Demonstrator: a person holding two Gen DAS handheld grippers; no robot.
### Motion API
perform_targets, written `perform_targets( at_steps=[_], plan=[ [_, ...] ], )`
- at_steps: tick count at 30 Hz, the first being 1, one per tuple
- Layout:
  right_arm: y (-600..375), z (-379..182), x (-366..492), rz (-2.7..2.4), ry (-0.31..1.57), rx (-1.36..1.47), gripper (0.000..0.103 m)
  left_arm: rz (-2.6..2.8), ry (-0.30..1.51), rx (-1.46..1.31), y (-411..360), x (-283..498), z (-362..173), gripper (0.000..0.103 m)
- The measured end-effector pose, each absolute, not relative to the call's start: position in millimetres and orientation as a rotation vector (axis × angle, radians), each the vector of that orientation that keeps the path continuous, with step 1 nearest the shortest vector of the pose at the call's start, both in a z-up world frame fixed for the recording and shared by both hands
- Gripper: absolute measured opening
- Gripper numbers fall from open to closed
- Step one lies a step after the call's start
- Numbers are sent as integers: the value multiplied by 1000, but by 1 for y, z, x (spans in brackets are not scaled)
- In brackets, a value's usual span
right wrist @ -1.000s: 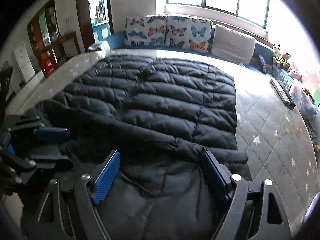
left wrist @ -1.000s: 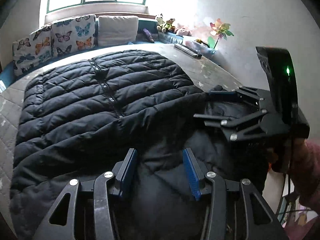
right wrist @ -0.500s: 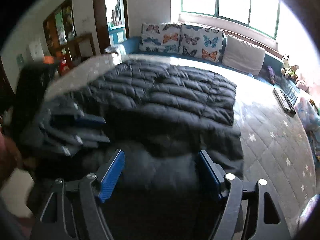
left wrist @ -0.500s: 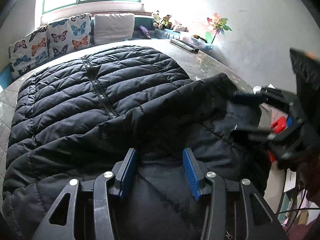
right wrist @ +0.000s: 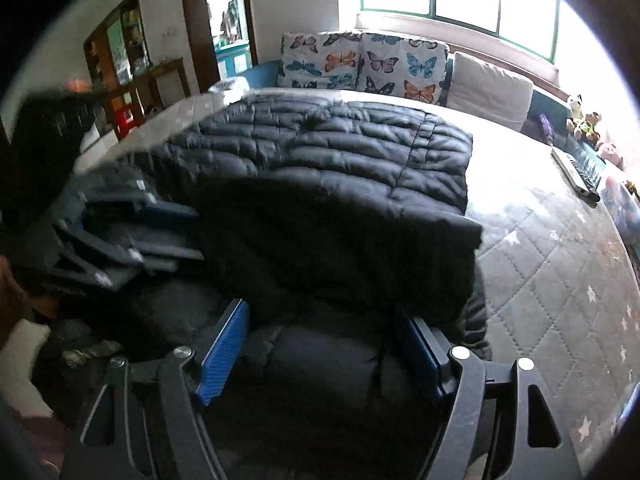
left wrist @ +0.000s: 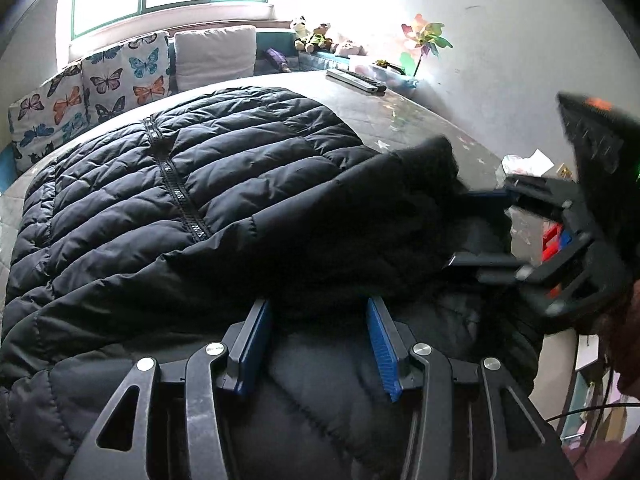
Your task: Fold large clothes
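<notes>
A large black quilted puffer jacket lies spread on a grey quilted mattress, zip up the middle. Its near edge is raised and doubled over the body as a thick fold. My left gripper is shut on a bulky wad of this edge, the blue pads pressing the fabric. My right gripper grips the same edge further right, its wide jaws filled with padding. In the other hand's view each gripper shows from the side: the right gripper and the left gripper, blurred.
Butterfly cushions and a white cushion line the far side under the window. Remote controls lie by the wall, with plush toys and a pinwheel. Shelves and a doorway stand beyond the mattress's left edge.
The jacket's near edge has risen off the mattress and travelled away from me, now covering more of the quilted body. Both grippers rose with it, and the right jaws narrowed slightly.
</notes>
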State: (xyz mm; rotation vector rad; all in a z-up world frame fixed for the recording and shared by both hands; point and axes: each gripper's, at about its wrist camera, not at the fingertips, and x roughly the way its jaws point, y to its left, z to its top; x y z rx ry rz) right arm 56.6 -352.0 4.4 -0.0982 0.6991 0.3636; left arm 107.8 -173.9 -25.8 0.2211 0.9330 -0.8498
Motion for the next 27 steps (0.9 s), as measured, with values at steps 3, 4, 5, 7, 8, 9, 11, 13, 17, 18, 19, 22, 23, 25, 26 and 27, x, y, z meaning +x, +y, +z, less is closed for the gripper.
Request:
perform_targets(
  at_steps=[3,4,5,7,8,9,11,13,17,18,19,22,23,25,26,27],
  plan=[
    [-353,22,57,351,646,-111,81,-855,935,216,-175,110,-26,51],
    [-353,24,60,346,641,-116,81,-854,935,216,-175,110,-27,51],
    [-353,24,65,338,643,-117,81,-854,934,217,-175,110,-27,51],
    [-355,18,80,320,668,-107,81,-855,933,213,-176,111,-27,51],
    [-356,13,85,314,687,-103,81,-856,932,211,-176,112,-27,51],
    [-358,4,92,301,717,-105,81,-857,932,211,-176,112,-27,51],
    [-364,-11,96,307,727,-90,81,-858,931,214,-178,112,-29,51],
    [-365,-15,95,302,718,-88,81,-858,922,221,-180,112,-31,51],
    [-362,-18,91,292,711,-119,81,-862,926,233,-179,112,-30,51],
    [-362,-17,90,296,711,-122,81,-867,940,224,-178,113,-27,51],
    [-363,-17,90,300,713,-124,81,-875,956,212,-176,113,-23,51],
    [-365,-17,86,312,709,-135,81,-899,949,218,-164,108,-3,51],
    [-367,-17,84,317,708,-139,81,-891,925,233,-159,106,5,51],
    [-371,-17,82,322,706,-133,81,-877,891,244,-147,106,17,51],
    [-372,-18,81,322,707,-125,81,-869,890,242,-144,107,19,51],
    [-371,-18,82,321,706,-127,81,-852,896,241,-138,111,20,51]
  ],
)
